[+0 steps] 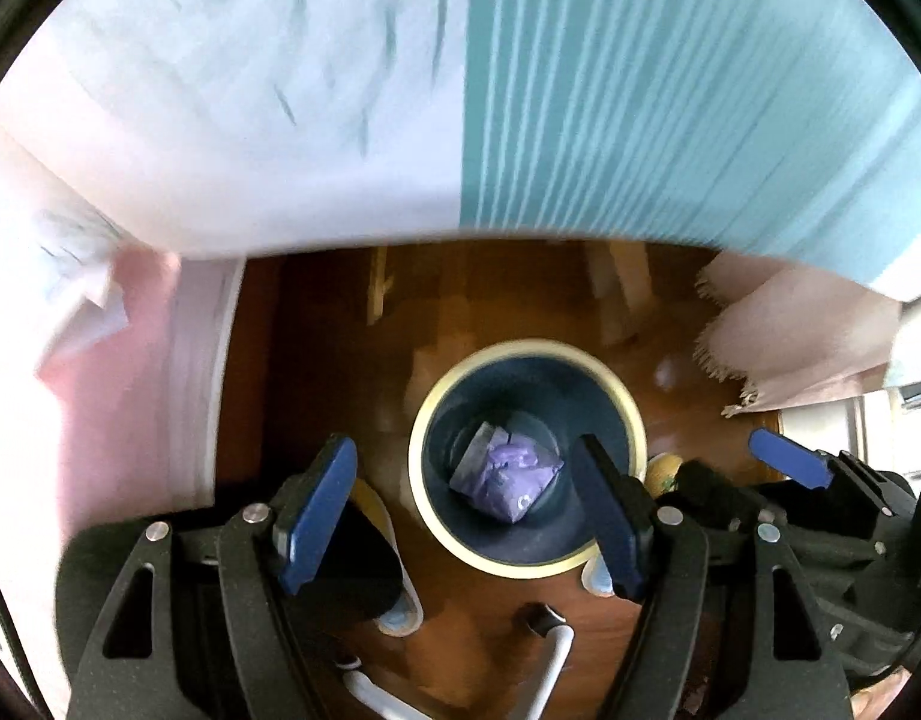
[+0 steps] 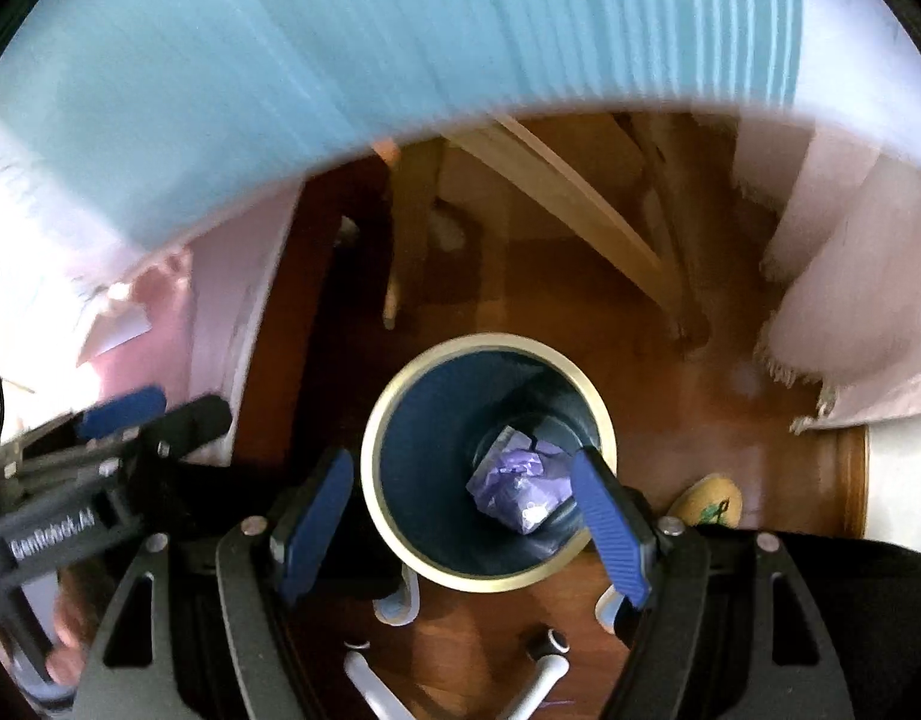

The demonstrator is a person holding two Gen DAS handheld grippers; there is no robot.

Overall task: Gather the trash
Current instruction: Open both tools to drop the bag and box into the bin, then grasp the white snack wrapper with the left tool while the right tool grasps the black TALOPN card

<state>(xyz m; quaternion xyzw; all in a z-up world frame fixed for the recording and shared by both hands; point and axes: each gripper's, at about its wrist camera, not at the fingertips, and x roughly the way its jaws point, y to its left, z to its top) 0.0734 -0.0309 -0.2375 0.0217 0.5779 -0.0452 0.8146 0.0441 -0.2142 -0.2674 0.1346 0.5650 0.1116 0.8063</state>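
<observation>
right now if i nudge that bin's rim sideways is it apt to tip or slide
Probably slides first: the bin stands on glossy wood floor. It looks tall and narrow, so a high push could tip it. It is likely light, holding only a crumpled purple wrapper.

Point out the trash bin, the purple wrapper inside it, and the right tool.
trash bin [image 2: 376, 468], right wrist view, on its cream rim.
purple wrapper [image 2: 517, 483], right wrist view, on its crumpled middle.
right tool [image 2: 463, 531], right wrist view, midway between its blue fingertips.
</observation>
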